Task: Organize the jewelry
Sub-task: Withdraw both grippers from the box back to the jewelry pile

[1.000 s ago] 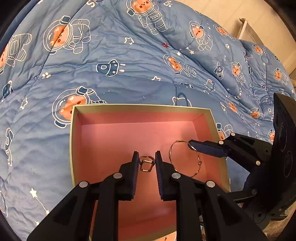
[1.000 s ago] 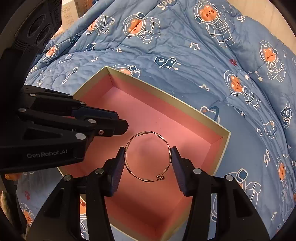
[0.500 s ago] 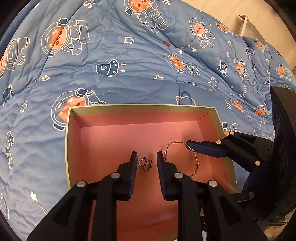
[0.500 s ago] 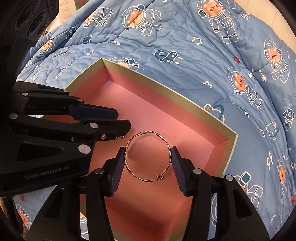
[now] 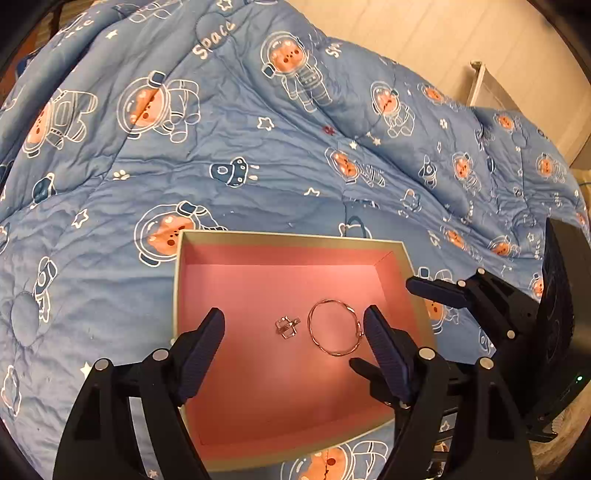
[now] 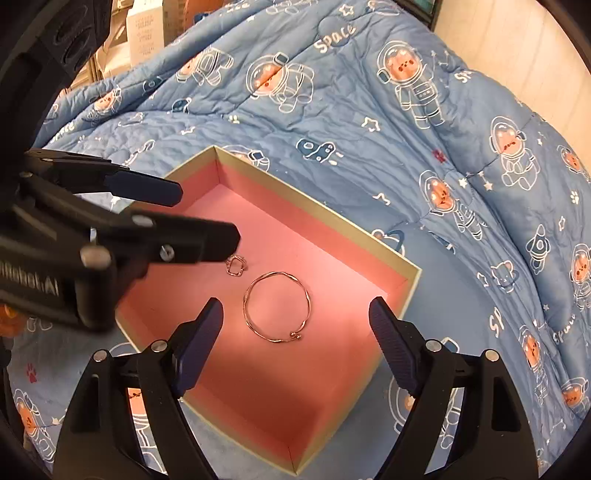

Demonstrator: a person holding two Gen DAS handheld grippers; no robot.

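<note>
A pink-lined box lies on the blue quilt. On its floor lie a thin twisted bangle and a small ring, side by side and apart. My left gripper is open above the box with nothing between its fingers. My right gripper is open above the bangle and is not touching it. The left gripper's fingers reach in from the left in the right wrist view; the right gripper's finger shows at the right in the left wrist view.
The blue astronaut-print quilt covers the bed all around the box. A pale wall and a white frame stand behind. Cardboard boxes show at the far left in the right wrist view.
Both grippers opened and pulled up and back. The ring left the left gripper and the bangle left the right one; both now lie on the box floor.
</note>
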